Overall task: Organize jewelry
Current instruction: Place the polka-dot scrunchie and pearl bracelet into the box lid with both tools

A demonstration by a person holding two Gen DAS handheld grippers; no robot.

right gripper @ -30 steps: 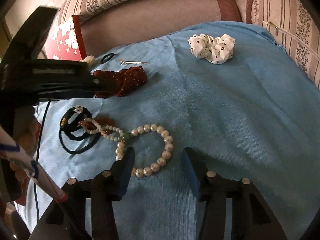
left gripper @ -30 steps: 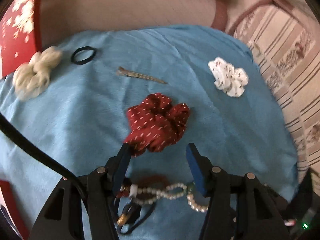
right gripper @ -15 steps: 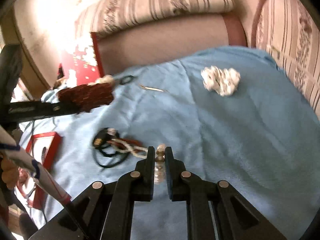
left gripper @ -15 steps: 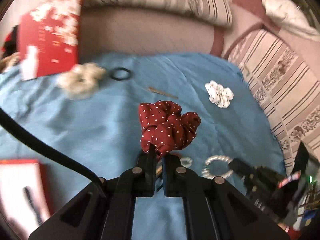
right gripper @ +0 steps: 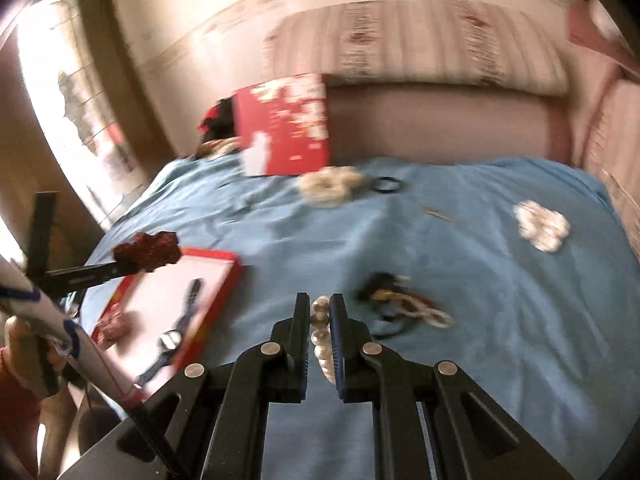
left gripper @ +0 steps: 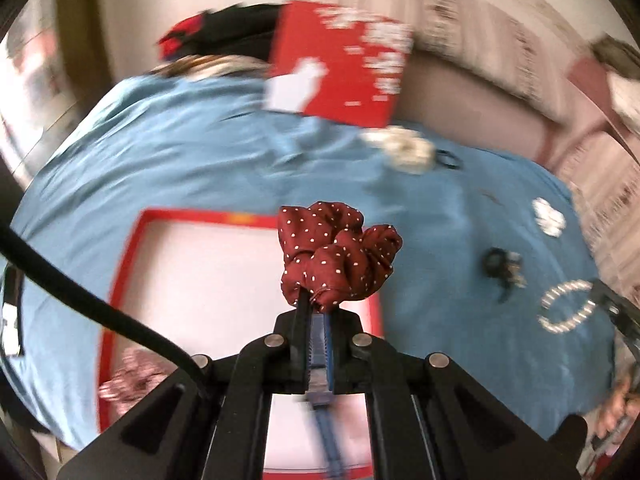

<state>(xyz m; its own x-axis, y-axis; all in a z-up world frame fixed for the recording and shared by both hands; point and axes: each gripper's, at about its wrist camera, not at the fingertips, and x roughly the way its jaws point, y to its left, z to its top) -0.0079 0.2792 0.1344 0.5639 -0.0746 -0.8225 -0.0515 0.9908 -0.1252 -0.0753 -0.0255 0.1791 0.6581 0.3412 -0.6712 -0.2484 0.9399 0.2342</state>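
Note:
My left gripper (left gripper: 316, 304) is shut on a dark red polka-dot scrunchie (left gripper: 338, 258) and holds it above a red-rimmed white tray (left gripper: 224, 276). It also shows at the left of the right wrist view (right gripper: 146, 255). My right gripper (right gripper: 320, 312) is shut on a pearl bracelet (right gripper: 321, 336), lifted over the blue cloth (right gripper: 500, 320). The bracelet also shows in the left wrist view (left gripper: 568, 306). The tray (right gripper: 224, 276) holds a watch (right gripper: 178, 320) and a pink scrunchie (right gripper: 116, 326).
A tangle of black hair ties and beads (right gripper: 396, 304) lies right of my right gripper. A cream scrunchie (right gripper: 332, 184), a black hair tie (right gripper: 386, 185), a hairpin (right gripper: 440, 214) and a white dotted scrunchie (right gripper: 542, 224) lie farther back. A red box lid (right gripper: 286, 124) leans against the sofa back.
Both grippers closed, left on the red scrunchie and right on the pearl bracelet, lifted them, and swung left. The left gripper has come over the tray.

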